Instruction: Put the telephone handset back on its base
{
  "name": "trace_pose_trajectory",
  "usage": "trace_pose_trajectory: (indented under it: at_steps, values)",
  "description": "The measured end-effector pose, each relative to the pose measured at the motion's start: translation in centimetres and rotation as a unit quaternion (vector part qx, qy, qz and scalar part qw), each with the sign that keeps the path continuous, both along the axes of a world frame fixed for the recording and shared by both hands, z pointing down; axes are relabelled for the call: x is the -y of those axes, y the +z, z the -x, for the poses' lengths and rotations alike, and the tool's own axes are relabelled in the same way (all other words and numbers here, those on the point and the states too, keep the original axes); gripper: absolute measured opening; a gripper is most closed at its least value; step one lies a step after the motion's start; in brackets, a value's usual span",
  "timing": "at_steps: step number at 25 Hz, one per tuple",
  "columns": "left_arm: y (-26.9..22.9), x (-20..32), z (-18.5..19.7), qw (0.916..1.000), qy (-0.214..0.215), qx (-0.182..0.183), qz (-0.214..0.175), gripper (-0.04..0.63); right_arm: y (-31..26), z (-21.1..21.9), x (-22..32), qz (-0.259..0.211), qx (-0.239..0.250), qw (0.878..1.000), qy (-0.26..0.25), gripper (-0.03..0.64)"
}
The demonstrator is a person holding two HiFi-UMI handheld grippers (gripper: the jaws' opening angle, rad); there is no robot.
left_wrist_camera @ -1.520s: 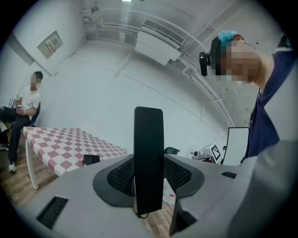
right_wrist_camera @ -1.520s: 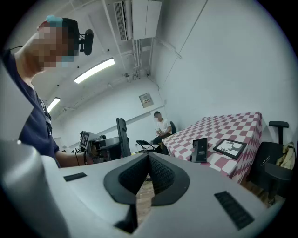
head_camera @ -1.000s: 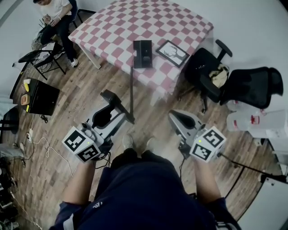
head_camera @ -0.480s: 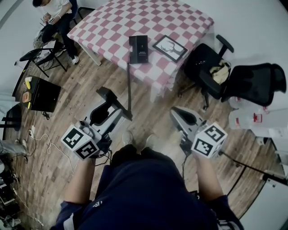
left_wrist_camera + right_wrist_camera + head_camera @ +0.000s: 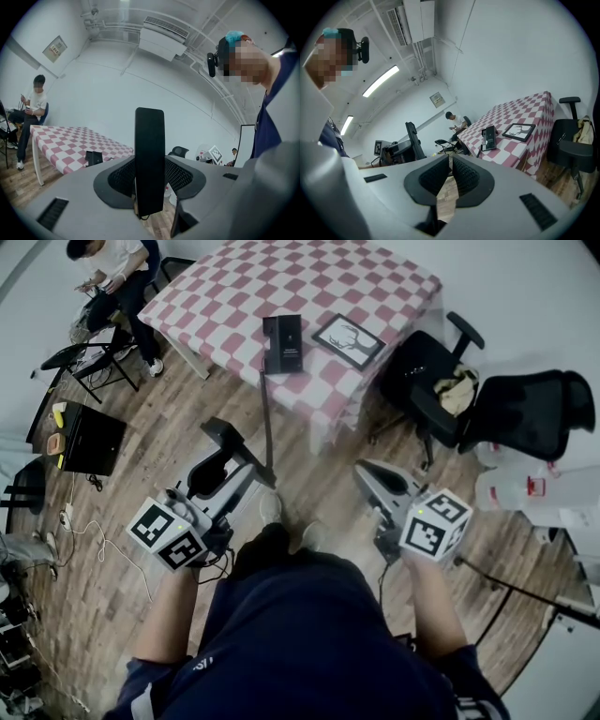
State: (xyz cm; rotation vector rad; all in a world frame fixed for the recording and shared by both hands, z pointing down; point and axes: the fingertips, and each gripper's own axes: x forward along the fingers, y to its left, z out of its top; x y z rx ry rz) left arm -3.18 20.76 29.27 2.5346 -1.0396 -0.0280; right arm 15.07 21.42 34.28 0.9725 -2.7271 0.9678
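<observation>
One arm carries it: the left hand-held gripper [image 5: 236, 472] clamps the handset [image 5: 150, 150] upright, the right hand-held gripper [image 5: 449, 174] is closed empty, and the base [image 5: 282, 343] lies well ahead on the tabletop [image 5: 328, 277], nearer the left.

Nothing here is really legible. The wall notice [image 5: 55, 47] has print way too small to read, same with the red label [image 5: 532, 489] on the white container [image 5: 506, 495]. The left marker cube [image 5: 169, 538] and right marker cube [image 5: 436, 526] show only black-and-white square patterns.
</observation>
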Motion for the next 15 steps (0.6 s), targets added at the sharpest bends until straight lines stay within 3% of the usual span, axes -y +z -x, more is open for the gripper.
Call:
trace_pose_trajectory:
  at_steps: [15]
  values:
    - [1.8,5.1,1.0,0.9997,0.006,-0.020,0.013,0.216,1.5,0.9,4.3,0.000,-0.036,0.999,-0.008,0.018]
